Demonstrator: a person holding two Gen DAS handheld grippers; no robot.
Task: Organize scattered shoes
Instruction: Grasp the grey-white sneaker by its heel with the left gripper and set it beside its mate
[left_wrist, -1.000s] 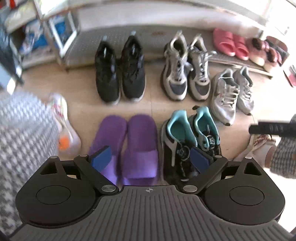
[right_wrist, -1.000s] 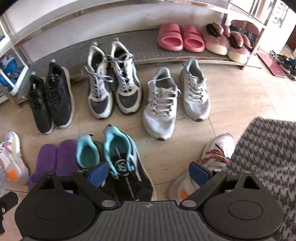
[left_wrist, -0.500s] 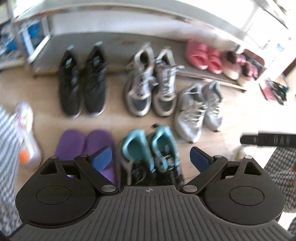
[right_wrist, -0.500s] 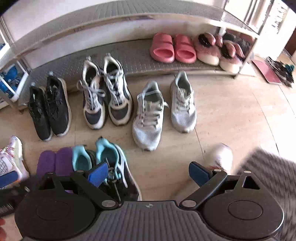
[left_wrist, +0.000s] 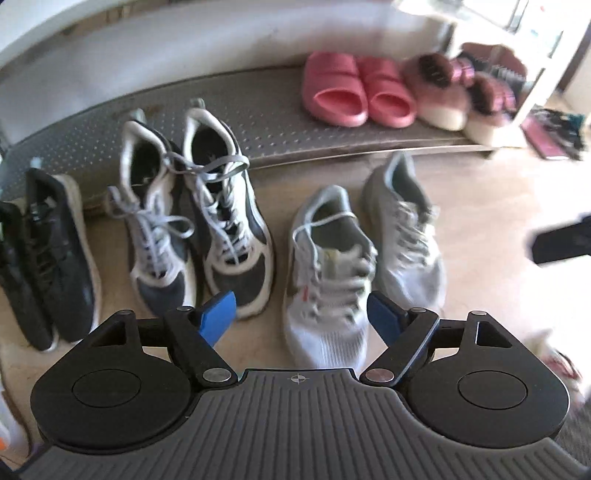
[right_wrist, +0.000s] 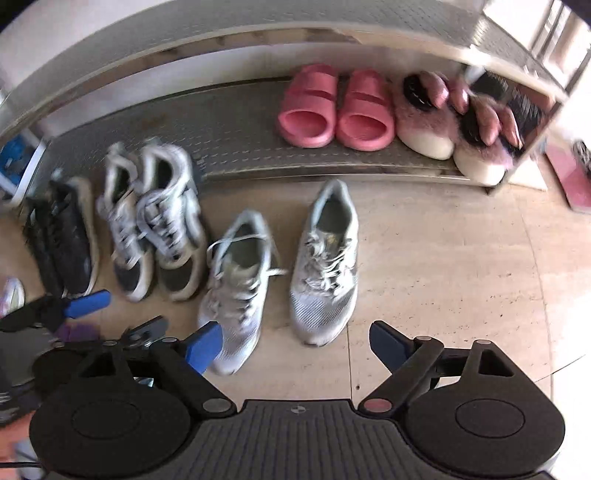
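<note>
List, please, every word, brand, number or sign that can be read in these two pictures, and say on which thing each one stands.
No word or number can be read.
Left gripper body: a small crosshair sign, no letters.
Right gripper body: the same small sign, no letters.
Left grey sneaker: a small red mark on the side, too blurred to read.
Right grey sneaker: a yellowish tongue label, too blurred to read.

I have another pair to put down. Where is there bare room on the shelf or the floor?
The bottom shelf is bare left of the pink slides; its right end is crowded by them and the furry slippers. The floor is bare right of the light grey sneakers. Left of those, the navy-and-white sneakers and black sneakers stand packed.
</note>
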